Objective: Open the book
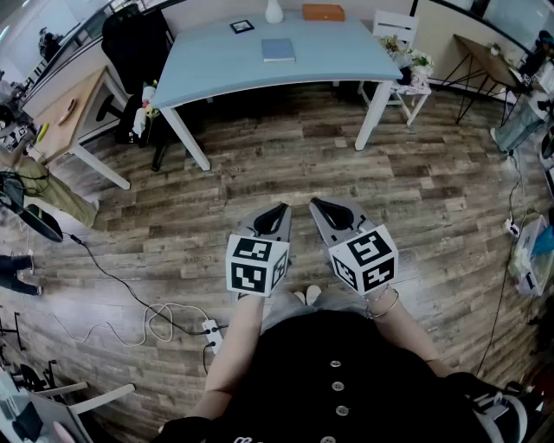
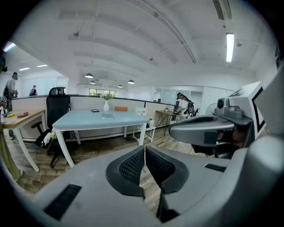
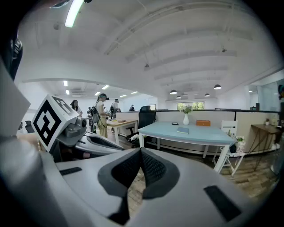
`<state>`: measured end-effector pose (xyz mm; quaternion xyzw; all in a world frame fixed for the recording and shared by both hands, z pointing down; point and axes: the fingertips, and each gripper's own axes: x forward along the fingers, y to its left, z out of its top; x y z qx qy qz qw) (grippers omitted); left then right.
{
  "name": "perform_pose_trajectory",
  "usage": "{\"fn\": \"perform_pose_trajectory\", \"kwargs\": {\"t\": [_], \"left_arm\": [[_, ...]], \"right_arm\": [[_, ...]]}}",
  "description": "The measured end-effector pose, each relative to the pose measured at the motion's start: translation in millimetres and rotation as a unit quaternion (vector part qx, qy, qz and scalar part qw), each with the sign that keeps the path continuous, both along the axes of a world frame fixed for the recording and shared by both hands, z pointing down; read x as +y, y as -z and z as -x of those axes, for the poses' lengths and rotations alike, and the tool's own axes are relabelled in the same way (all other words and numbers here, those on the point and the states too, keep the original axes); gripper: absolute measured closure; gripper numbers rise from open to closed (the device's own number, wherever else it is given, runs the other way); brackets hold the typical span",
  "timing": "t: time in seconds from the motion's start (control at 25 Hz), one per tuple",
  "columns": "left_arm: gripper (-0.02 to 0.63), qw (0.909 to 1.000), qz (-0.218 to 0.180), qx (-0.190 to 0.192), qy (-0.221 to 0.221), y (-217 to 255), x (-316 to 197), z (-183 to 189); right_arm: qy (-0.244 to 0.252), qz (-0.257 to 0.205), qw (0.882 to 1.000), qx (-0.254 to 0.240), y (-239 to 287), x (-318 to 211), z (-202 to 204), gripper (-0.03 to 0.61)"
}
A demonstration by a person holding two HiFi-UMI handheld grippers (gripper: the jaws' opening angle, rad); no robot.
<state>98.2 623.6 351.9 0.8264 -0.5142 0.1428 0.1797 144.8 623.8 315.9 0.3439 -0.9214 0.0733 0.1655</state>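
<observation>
A closed light-blue book (image 1: 278,49) lies flat on the pale blue table (image 1: 216,65), far ahead of me; it also shows as the book (image 2: 108,116) and the book (image 3: 182,130) in the gripper views. My left gripper (image 1: 279,213) and right gripper (image 1: 322,206) hang side by side over the wood floor, well short of the table. Both are shut with nothing between their jaws. The left gripper (image 2: 144,148) and the right gripper (image 3: 140,151) each point toward the table.
On the table stand a white vase (image 1: 273,11), an orange box (image 1: 323,12) and a small dark frame (image 1: 241,26). A black office chair (image 1: 136,39) sits left, a white chair (image 1: 399,52) right. Cables and a power strip (image 1: 210,330) lie on the floor.
</observation>
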Motion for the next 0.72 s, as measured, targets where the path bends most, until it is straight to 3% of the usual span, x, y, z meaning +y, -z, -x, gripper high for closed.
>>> {"fn": "perform_pose_trajectory", "kwargs": {"t": [0.48, 0.72], "left_arm": [[0.594, 0.9998, 0.004, 0.006, -0.016, -9.2, -2.9, -16.1], [0.594, 0.9986, -0.031, 0.025, -0.035, 3.9, -9.1, -30.7]], "right_arm": [[0.004, -0.01, 0.999, 0.03, -12.0, 2.2, -5.9, 0.578], [0.001, -0.008, 1.0, -0.008, -6.0, -7.5, -18.5, 0.577]]}}
